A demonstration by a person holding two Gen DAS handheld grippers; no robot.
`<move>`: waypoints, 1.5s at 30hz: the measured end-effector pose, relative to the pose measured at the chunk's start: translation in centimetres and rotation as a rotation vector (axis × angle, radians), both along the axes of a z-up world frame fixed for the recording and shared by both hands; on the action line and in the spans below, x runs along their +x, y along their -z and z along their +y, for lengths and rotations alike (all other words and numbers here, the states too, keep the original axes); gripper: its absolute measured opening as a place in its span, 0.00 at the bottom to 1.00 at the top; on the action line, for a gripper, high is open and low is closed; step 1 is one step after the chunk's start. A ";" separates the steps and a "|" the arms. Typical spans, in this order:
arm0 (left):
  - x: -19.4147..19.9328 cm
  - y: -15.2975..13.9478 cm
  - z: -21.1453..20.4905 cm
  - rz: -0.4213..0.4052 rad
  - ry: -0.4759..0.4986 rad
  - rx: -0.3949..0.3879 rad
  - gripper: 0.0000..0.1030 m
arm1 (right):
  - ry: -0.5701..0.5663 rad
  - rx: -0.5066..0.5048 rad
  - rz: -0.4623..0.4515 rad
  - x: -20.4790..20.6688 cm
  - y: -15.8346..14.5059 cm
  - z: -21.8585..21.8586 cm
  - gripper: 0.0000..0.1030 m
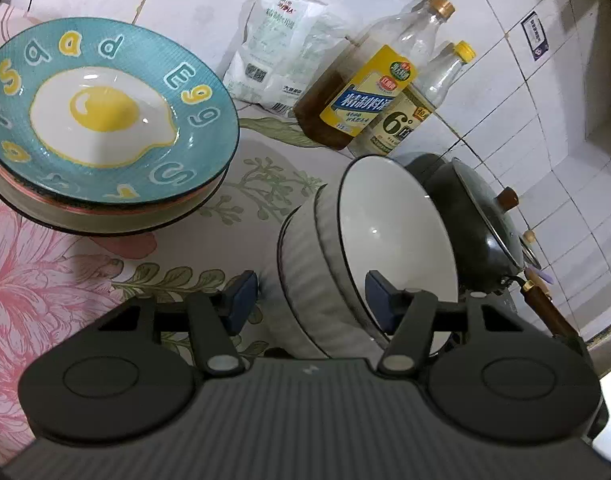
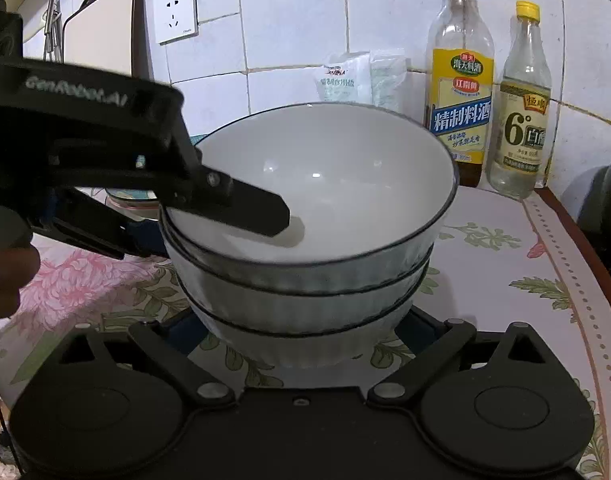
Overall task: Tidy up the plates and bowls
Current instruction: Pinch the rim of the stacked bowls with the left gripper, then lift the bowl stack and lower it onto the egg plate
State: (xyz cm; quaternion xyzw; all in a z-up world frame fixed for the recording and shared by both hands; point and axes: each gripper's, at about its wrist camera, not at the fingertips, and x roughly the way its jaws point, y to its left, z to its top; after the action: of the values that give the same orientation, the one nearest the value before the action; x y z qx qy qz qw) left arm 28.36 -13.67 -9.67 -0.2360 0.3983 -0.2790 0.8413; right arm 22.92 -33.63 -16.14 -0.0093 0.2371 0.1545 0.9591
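On the worktop (image 2: 505, 264), the plate stack (image 1: 105, 200) lies left of the bowl stack (image 2: 305, 280), with two bottles (image 2: 459, 80) behind-right and a bag (image 2: 357, 76) behind.

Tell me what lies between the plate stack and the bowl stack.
Only bare floral tablecloth separates plate stack from bowl stack; left wrist view shows it.

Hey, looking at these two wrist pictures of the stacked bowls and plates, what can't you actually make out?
- Left wrist view: whether the left claw pads press the top bowl wall; the bowl hides the contact.
- Right wrist view: the right claw fingertips, hidden behind the bowl stack.
- Left wrist view: how many plates lie under the egg plate; only rims show.
- Left wrist view: the pot, partly behind the bowl.
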 end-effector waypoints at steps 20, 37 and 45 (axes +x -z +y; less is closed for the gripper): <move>-3.0 -1.0 -0.2 -0.044 0.001 0.134 0.52 | -0.035 -0.057 -0.046 -2.2 -0.6 1.3 0.96; -7.5 -7.4 7.1 -0.093 -0.076 0.162 0.52 | -0.177 -0.123 -0.105 -4.9 -7.2 7.6 0.95; -5.7 -9.2 9.8 -0.088 -0.128 0.234 0.52 | -0.214 -0.072 -0.090 -2.4 -8.7 10.8 0.95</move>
State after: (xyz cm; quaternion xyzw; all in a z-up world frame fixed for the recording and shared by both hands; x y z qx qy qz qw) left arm 22.69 -3.88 -0.43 -0.1489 0.3750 -0.1864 0.8958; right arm 20.50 -22.86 -7.42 -0.0761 0.1968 0.2470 0.9458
